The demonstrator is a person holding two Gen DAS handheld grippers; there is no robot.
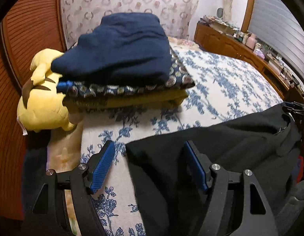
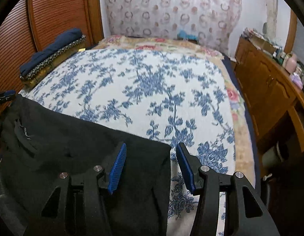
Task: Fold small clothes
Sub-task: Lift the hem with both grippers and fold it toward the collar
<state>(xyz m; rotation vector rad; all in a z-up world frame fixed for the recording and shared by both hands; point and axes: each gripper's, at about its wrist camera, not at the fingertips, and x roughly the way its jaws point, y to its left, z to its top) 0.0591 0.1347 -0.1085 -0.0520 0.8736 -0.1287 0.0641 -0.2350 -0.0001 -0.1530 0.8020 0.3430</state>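
The left gripper (image 1: 150,153) stands with its blue ribbed pads (image 1: 101,169) apart. The left corner of a black fabric garment (image 1: 220,157) lies between the jaws, and neither pad presses on it. The right gripper (image 2: 151,155) also stands with its blue pads (image 2: 117,170) apart; the right corner of the same black garment (image 2: 73,147) lies between these jaws, clear of both pads.

The black garment lies flat along the near edge of the bed, on a white bedspread with a blue floral print (image 2: 148,90). A small black label (image 2: 24,135) shows on the cloth in the right wrist view.

Towards the far left corner of the bed stands a stack of folded clothes: a navy blue piece (image 1: 116,49) on top, a dark patterned piece (image 1: 132,88) beneath it, and a mustard yellow piece (image 1: 148,100) at the bottom. A yellow plush toy (image 1: 41,102) touches the stack's left side.

A wooden cabinet (image 2: 270,90) runs along the bed's right side. A floral curtain (image 2: 171,7) hangs beyond the far edge.
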